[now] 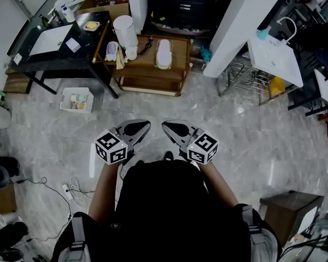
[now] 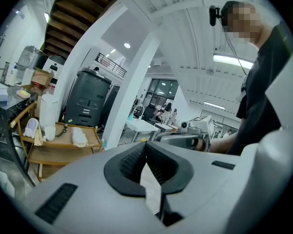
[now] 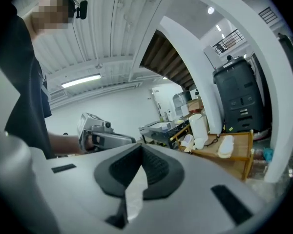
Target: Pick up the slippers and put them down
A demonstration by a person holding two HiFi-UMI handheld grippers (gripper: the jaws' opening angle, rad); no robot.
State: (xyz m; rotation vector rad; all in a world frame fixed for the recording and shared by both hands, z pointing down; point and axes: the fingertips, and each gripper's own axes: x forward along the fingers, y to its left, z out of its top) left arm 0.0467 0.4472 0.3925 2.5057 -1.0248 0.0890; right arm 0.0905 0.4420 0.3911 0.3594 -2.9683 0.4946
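Head view, left to right.

1. A black table [image 1: 59, 55] stands at upper left with a white board and small items on it. A white box [image 1: 76, 99] sits on the grey floor [image 1: 235, 135] in front of it. Cables [image 1: 65, 189] trail across the floor at lower left.

2. A wooden cart [image 1: 177, 64] stands just beside the table's right end. A white cylinder [image 1: 124, 31] stands upright at the cart's left end. A pale slipper [image 1: 112, 50] appears propped just beside it, to its left. A white slipper [image 1: 164, 54] lies flat on the top shelf, right of centre, apart from the first. Neither slipper is touched by a gripper; both are well apart from the person.

3. The left gripper [image 1: 145, 126] is held in front of the person's chest, roughly level, tip angled inward. Its own view shows the jaws closed together with nothing between them. The cart and both slippers show far off at that view's left.

4. The right gripper [image 1: 167, 126] is held alongside it, tip angled inward toward the left one. The two tips are near but not touching. Its own view shows the jaws pressed together and empty. The cart and slippers show at that view's right.

5. A white pillar [image 1: 246, 21] rises right of the cart. A wire rack [image 1: 246, 79] stands beyond it, then a white table [image 1: 276, 59]. A dark box [image 1: 287, 209] sits on the floor at lower right.
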